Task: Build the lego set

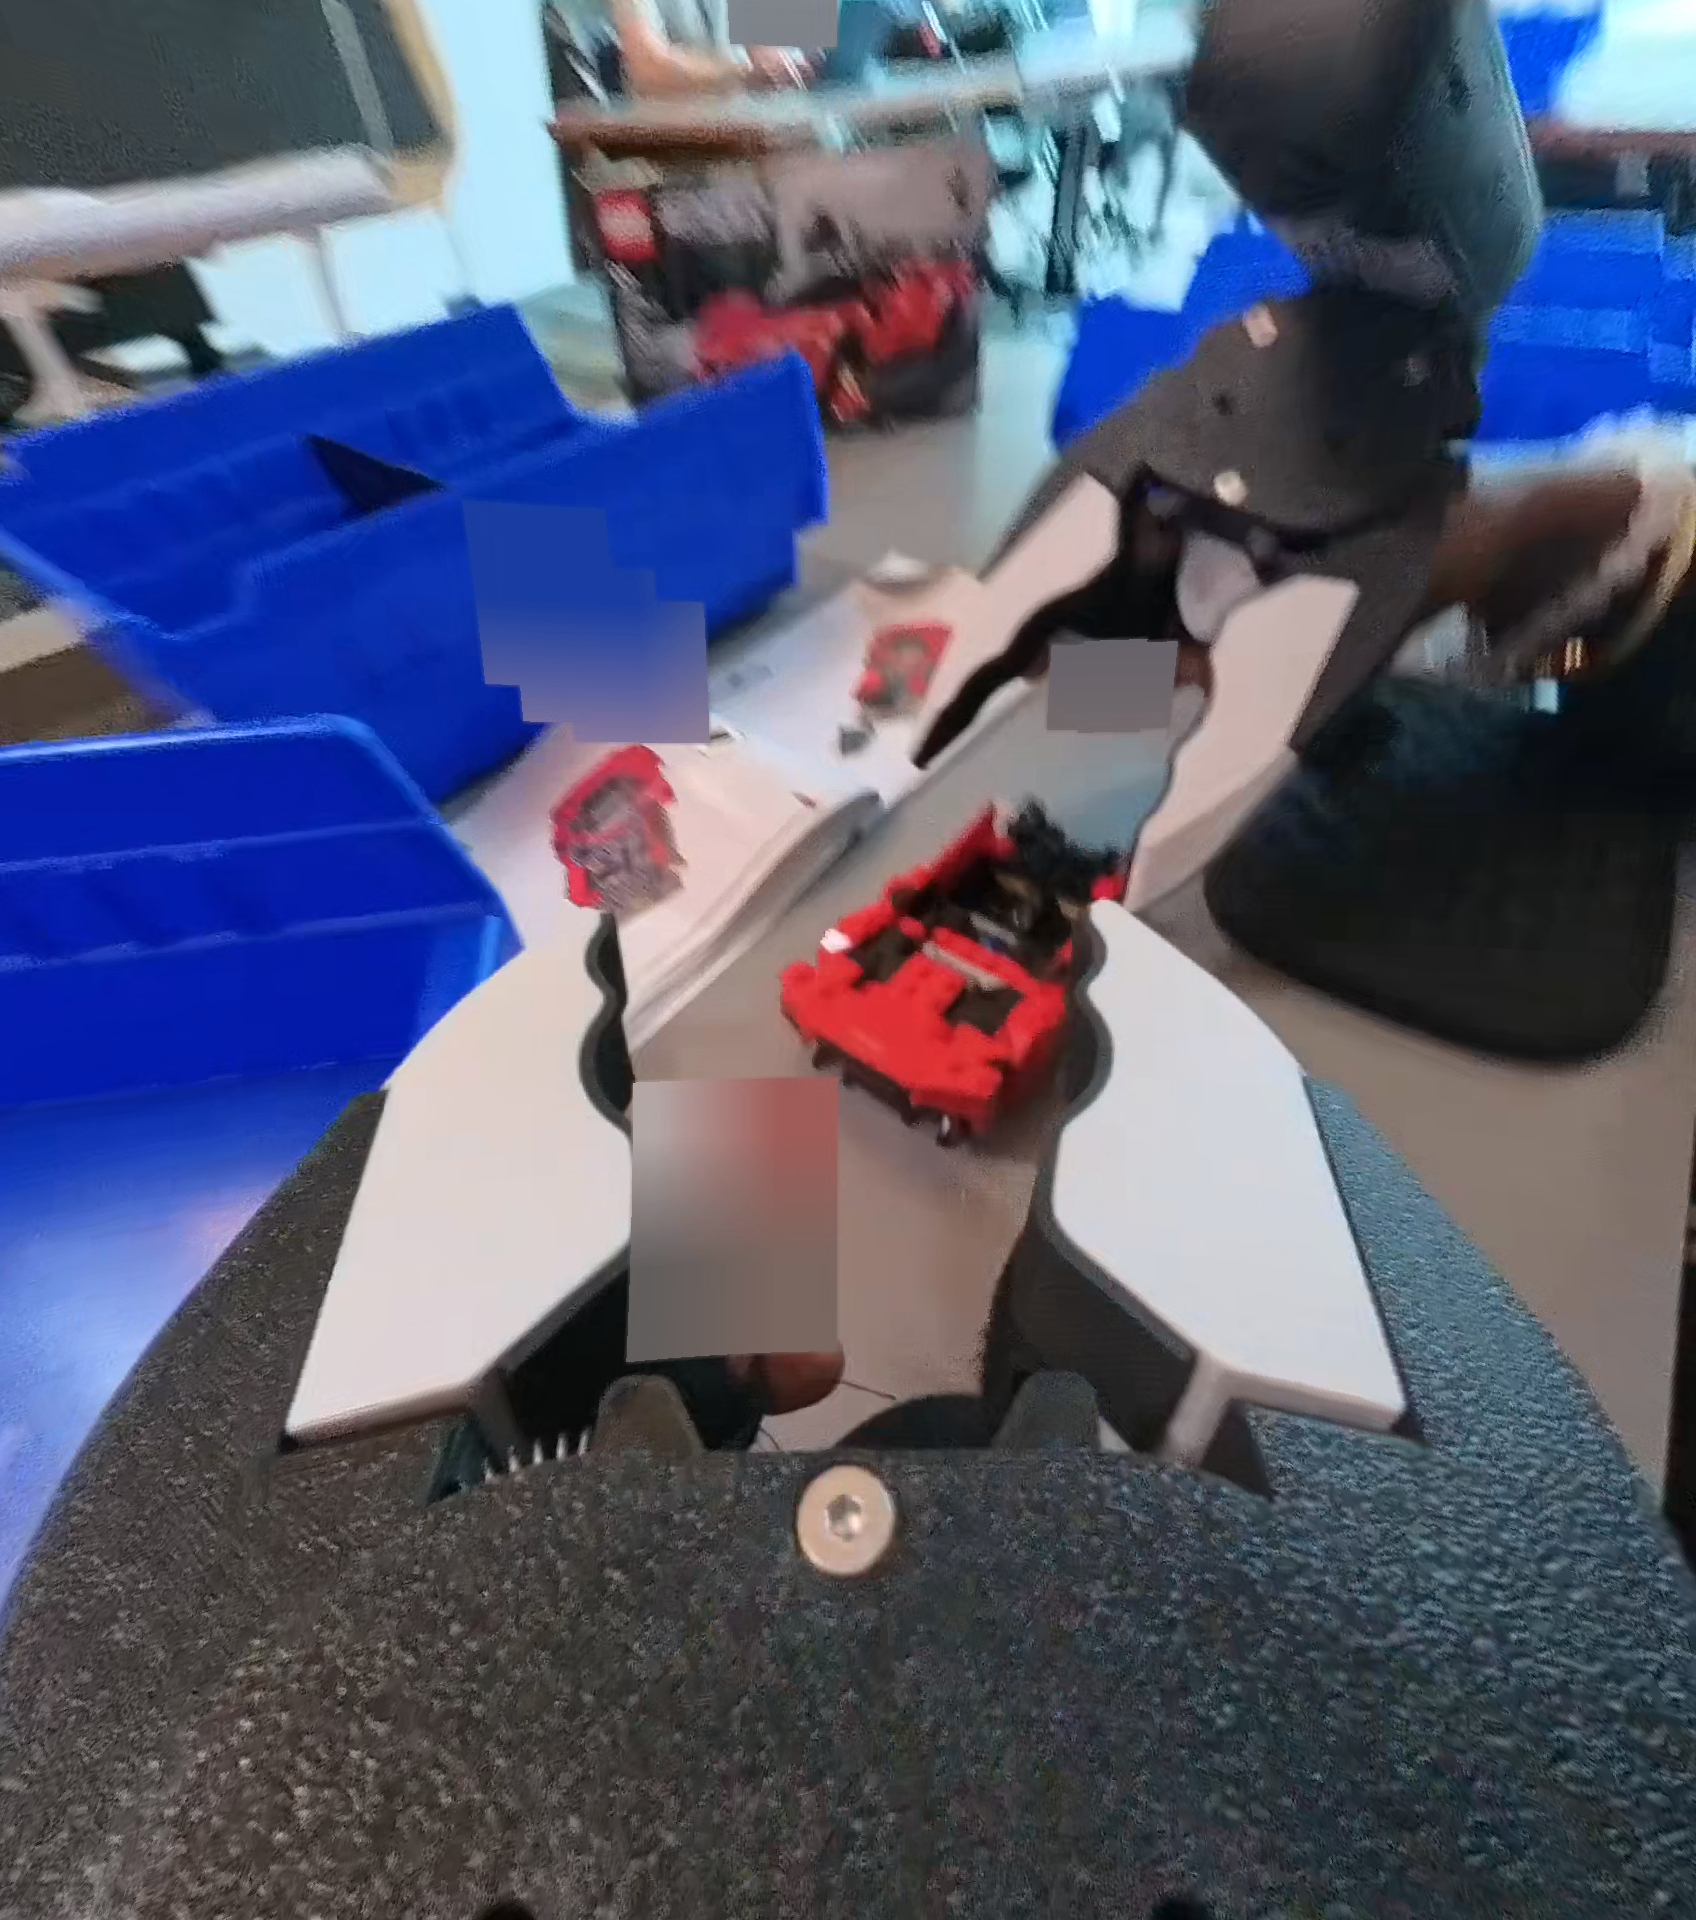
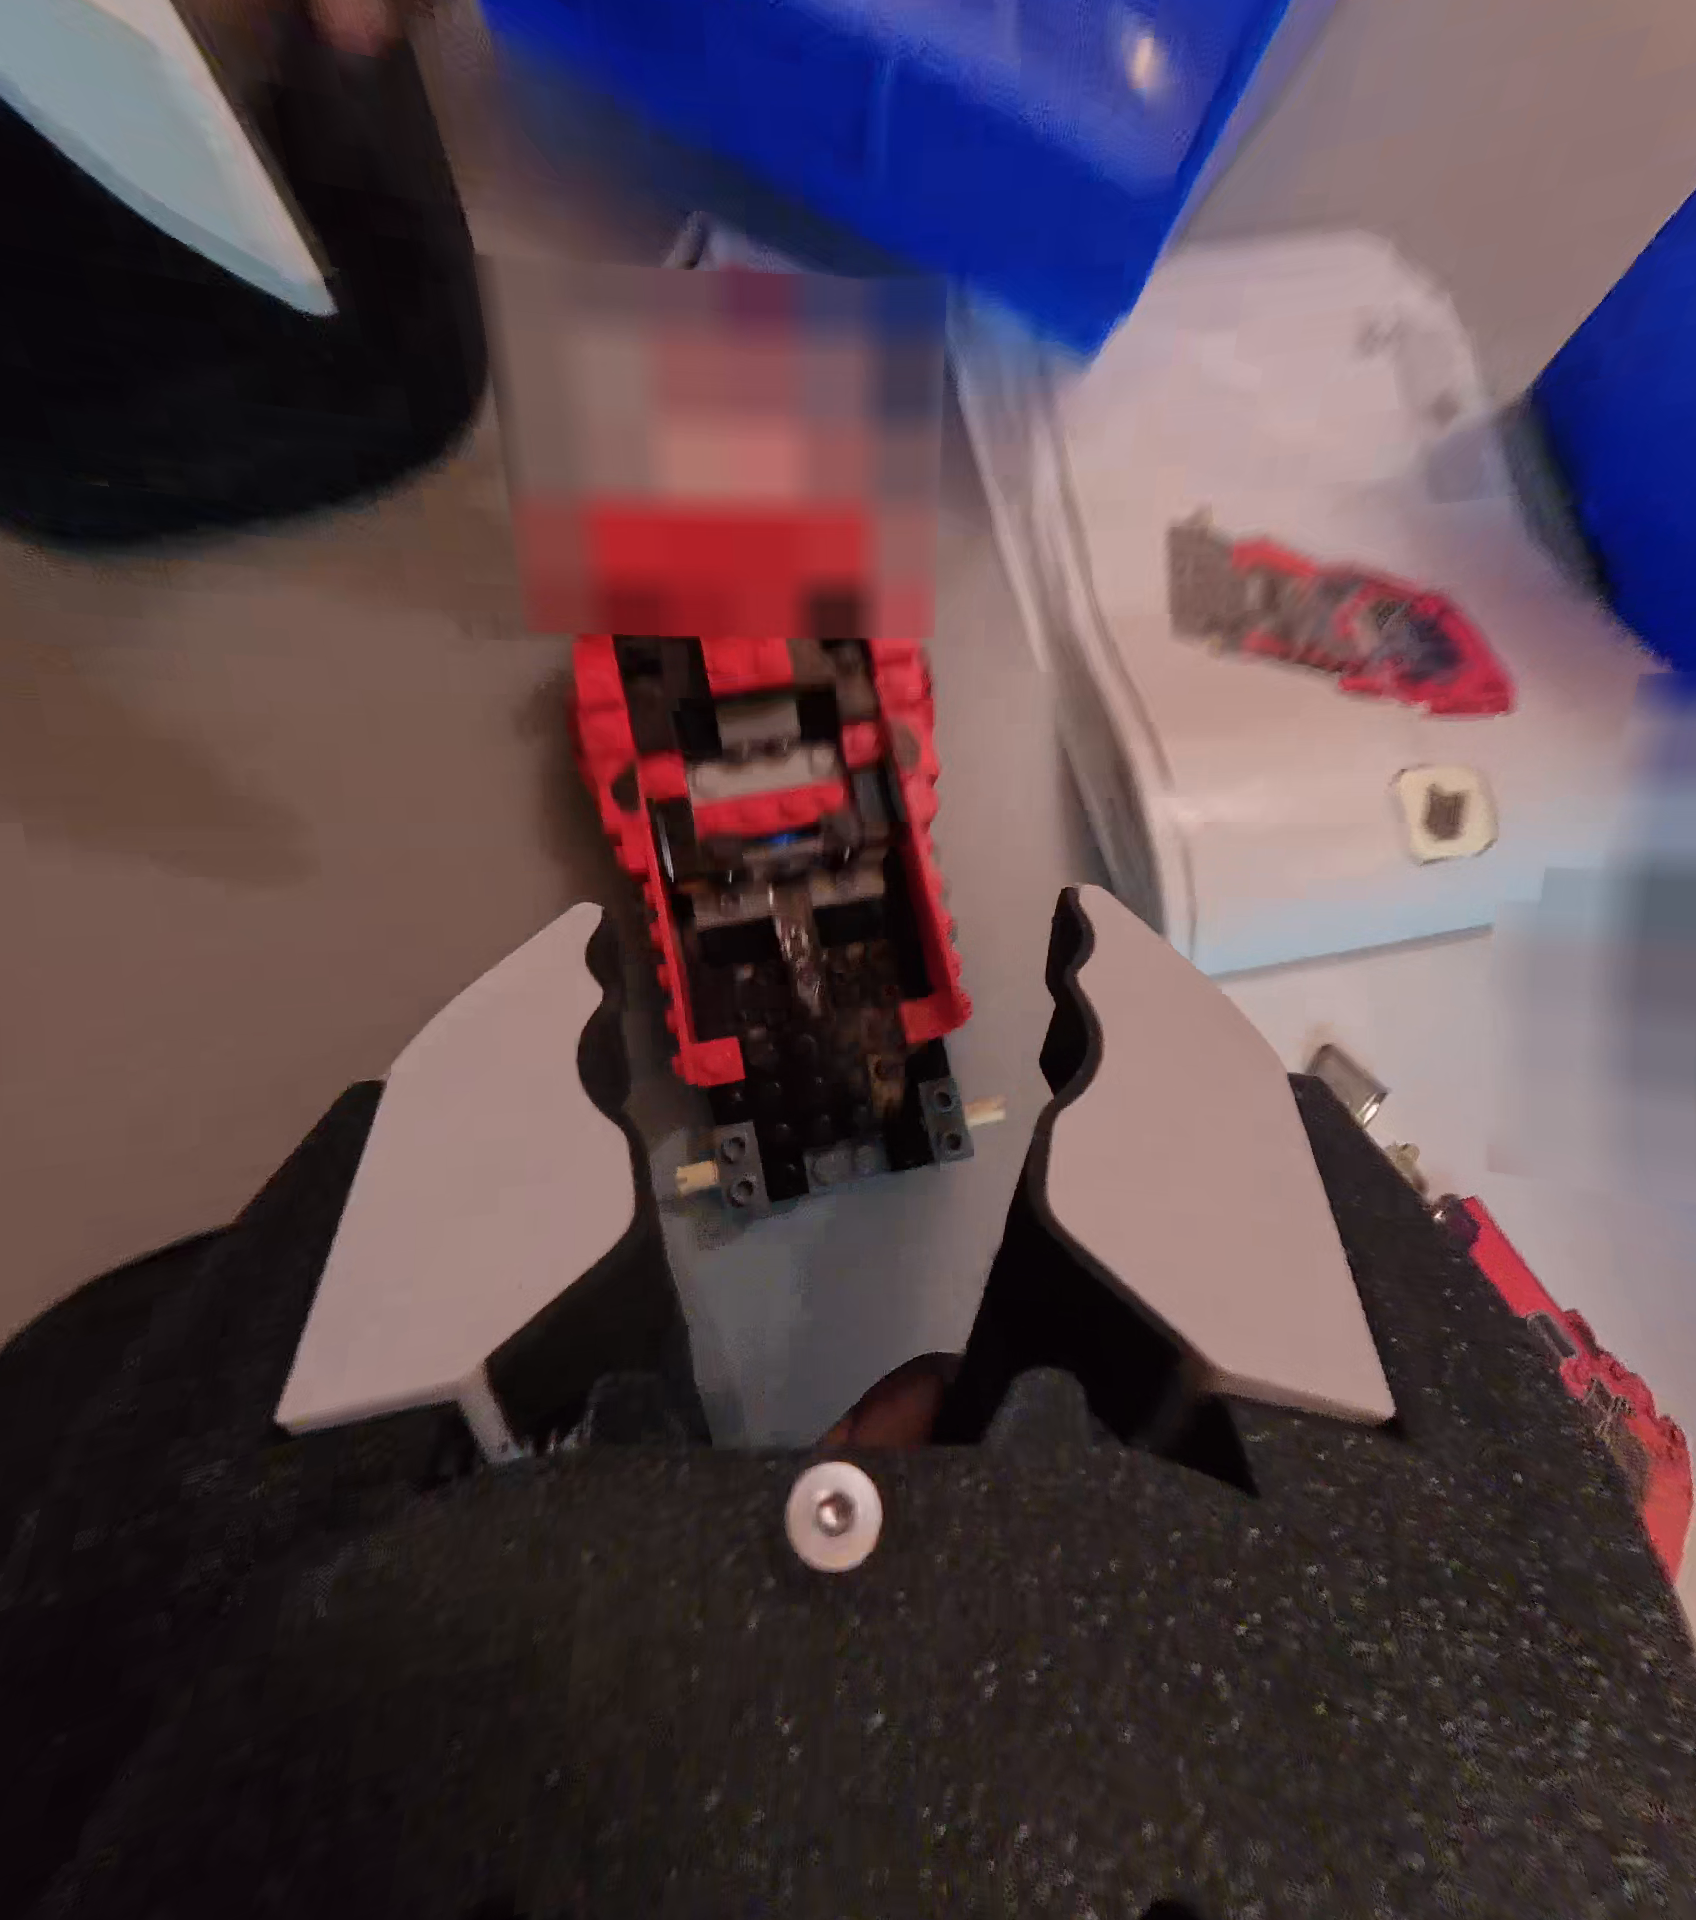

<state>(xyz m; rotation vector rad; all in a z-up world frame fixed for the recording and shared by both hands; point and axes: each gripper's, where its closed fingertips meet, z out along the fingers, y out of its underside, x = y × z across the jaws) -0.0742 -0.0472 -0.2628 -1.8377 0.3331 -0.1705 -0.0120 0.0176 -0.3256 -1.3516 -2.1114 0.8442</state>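
Looking from the left wrist, the left gripper (image 1: 849, 940) is spread and empty, the red lego car (image 1: 932, 997) on the table just past its tips, probably to steady it; blurred writing stays unreadable. From the right wrist, the right gripper (image 2: 828, 935) gapes over the car's (image 2: 771, 883) black rear, instruction booklet (image 2: 1291, 644) to its right

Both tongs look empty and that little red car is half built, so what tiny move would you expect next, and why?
Probably the right tongs ease forward and close on the red car. They are open and empty, the car sits on the table just ahead between their tips, and the left tongs are open too.
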